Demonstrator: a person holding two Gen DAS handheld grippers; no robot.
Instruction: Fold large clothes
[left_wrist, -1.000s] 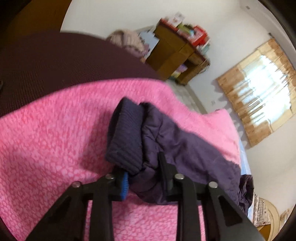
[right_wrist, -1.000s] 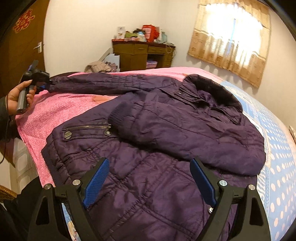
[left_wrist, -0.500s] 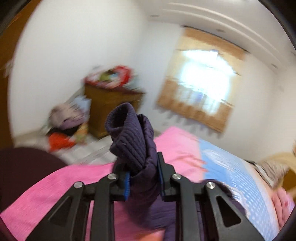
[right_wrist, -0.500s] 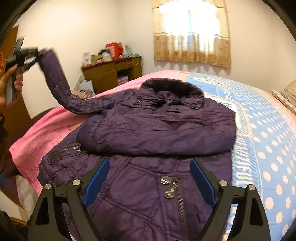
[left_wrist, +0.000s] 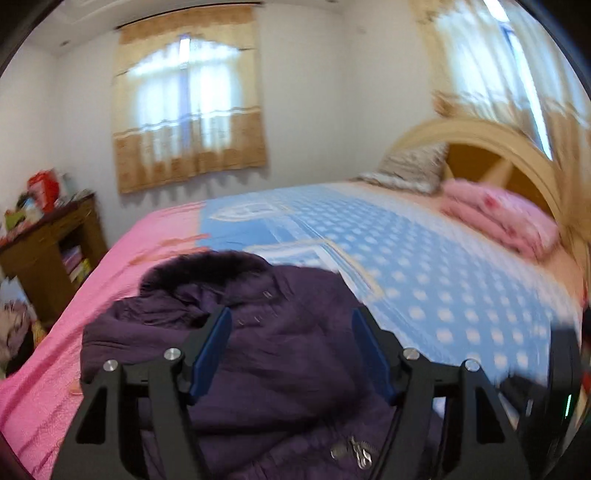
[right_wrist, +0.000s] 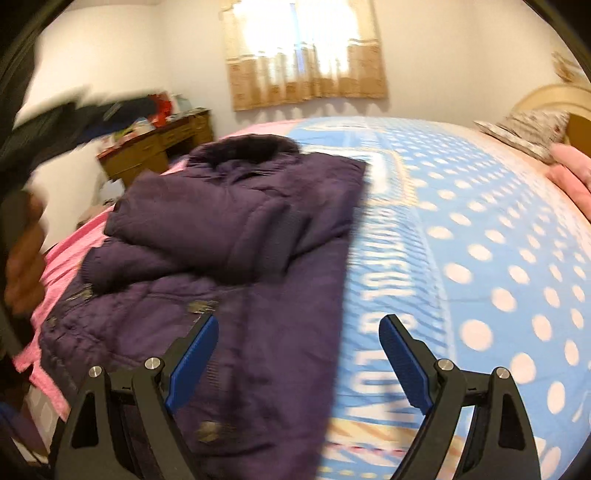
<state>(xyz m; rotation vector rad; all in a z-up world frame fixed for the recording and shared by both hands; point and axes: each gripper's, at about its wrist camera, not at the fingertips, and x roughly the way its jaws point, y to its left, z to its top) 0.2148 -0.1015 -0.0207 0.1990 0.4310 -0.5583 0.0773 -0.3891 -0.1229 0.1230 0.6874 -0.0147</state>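
Bedroom with white walls and a curtained window (left_wrist: 190, 122) behind a wide bed (left_wrist: 424, 258); the bed cover is pink on the side toward a cluttered wooden desk (right_wrist: 159, 146) and light blue with pale dots across the rest. A curved wooden headboard (left_wrist: 491, 147) stands at the far right, with a patterned pillow (left_wrist: 410, 170) and a folded pink blanket (left_wrist: 506, 218) lying in front of it.

Purple padded jacket (right_wrist: 236, 229): spread flat on the bed, straddling the line where the pink part meets the blue, dark furry collar toward the window. Both sleeves lie folded across the chest, one over the other, with a ribbed cuff at mid-front. The front zipper and its metal pull (left_wrist: 354, 452) appear low in the left wrist view.

Left gripper (left_wrist: 291, 347): jaws spread wide, blue pads facing each other, nothing between them; it hovers above the upper body of the jacket.

Right gripper (right_wrist: 299, 362): jaws likewise wide apart and empty, positioned over the jacket's lower right edge, one finger above purple fabric and the other above the blue dotted cover.

At the left border of the right wrist view, a blurred hand (right_wrist: 24, 258) grips a dark handle (detail lost to motion blur).
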